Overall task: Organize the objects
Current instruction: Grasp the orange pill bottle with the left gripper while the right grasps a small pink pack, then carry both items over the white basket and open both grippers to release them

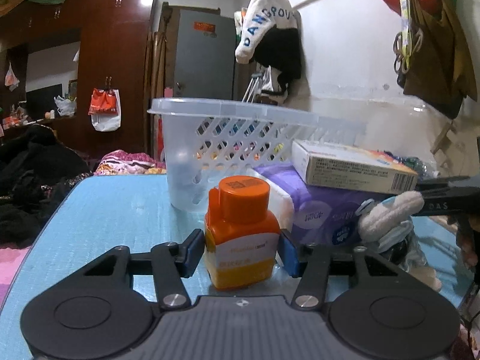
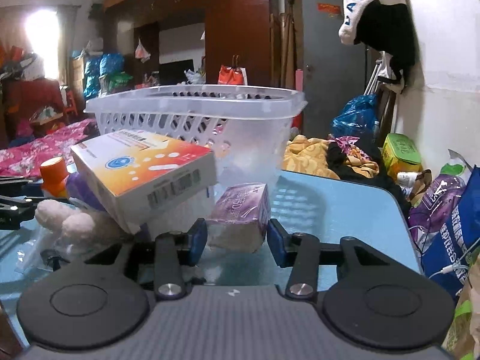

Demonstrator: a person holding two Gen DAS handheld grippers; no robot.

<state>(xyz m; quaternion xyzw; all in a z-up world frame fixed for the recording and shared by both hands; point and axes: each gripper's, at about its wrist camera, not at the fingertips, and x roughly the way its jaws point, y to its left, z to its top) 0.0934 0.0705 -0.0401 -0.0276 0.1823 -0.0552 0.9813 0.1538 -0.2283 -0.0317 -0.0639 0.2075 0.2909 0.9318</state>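
My left gripper (image 1: 242,250) has its 2 blue pads pressed against the sides of the orange bottle (image 1: 241,234), which stands upright on the blue bench (image 1: 114,207) just in front of the clear plastic basket (image 1: 210,138). The bottle's orange cap sits level, and its white and yellow label faces me. My right gripper (image 2: 237,241) brackets the small purple box (image 2: 240,217); its left pad touches the box's side, while the right pad sits at the box's edge and I cannot tell whether it presses there. That box sits tilted on the bench, close in front of the basket's near wall. The basket is upright with slotted walls and a wide rim, and I can see nothing lying inside it. Leaning against the basket's front, between my 2 grippers, is a pile: a purple tissue pack (image 1: 324,210) lies on the bench, and a white and orange carton (image 2: 144,165) rests tilted on top of it, barcode end toward my right side. A white plush toy (image 1: 387,219) lies in front of that pile, farther from the basket, touching the tissue pack. In the left wrist view my right gripper shows as a dark arm just beyond the toy. Behind the basket a bed with patterned covers and a dark red wardrobe (image 1: 117,60) fill the room.
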